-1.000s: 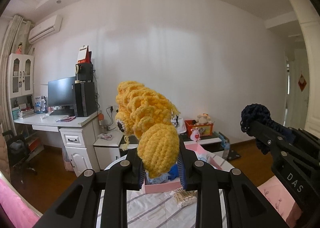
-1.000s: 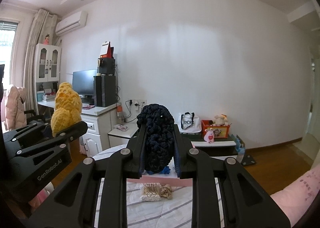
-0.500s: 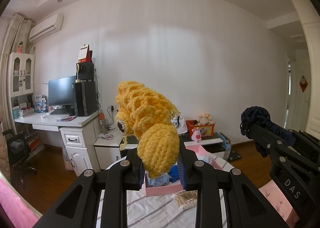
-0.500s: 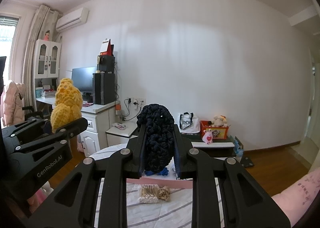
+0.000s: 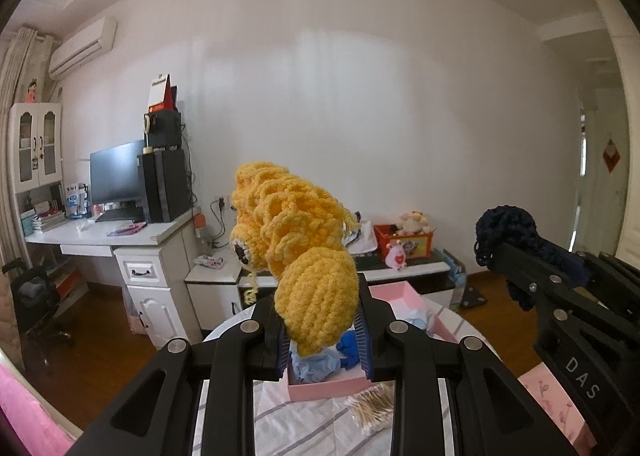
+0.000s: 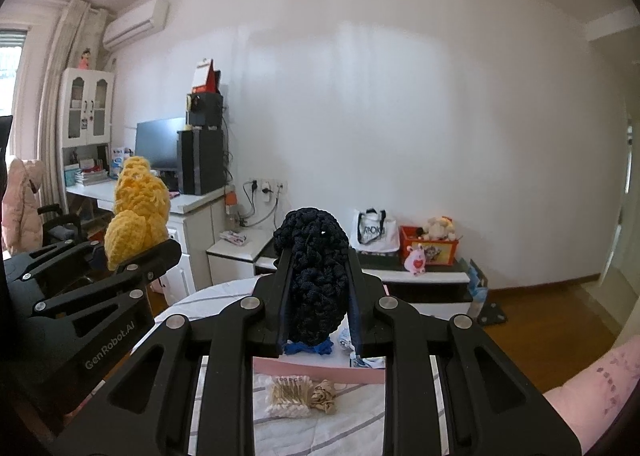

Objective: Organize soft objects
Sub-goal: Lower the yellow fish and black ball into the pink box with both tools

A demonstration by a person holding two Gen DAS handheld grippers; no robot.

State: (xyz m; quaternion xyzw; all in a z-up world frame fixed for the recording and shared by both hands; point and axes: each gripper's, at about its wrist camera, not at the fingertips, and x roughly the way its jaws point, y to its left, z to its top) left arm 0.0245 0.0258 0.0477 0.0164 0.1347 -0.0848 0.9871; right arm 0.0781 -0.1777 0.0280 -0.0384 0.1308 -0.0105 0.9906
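Both my tongs have carried their loads forward over the last second: the pink box [image 5: 404,290] now sits closer under my tips than it did, so I judge I'm lining up to drop these soft pieces in.

My left gripper [image 5: 323,320] is clamped on the yellow crochet toy [image 5: 296,240], jaws only a little apart, the knit bulging up and out toward 11 o'clock. My right gripper [image 6: 316,296] is squeezed nearly shut on the dark navy crochet piece [image 6: 316,272], which stands upright between the jaws.

From the left view the box lies straight ahead at 6 o'clock below the toy, already holding pale blue and dark blue soft things [image 5: 320,360]. From the right view its near pink wall [image 6: 316,370] shows under my tips.

A pack of cotton swabs [image 6: 286,396] and a beige scrunchie [image 6: 325,396] lie on the striped cloth [image 6: 312,432] just this side of the box; I'd keep clear of those. The right gripper hangs at 3 o'clock in my left view, near but apart, so there's room for both to descend.
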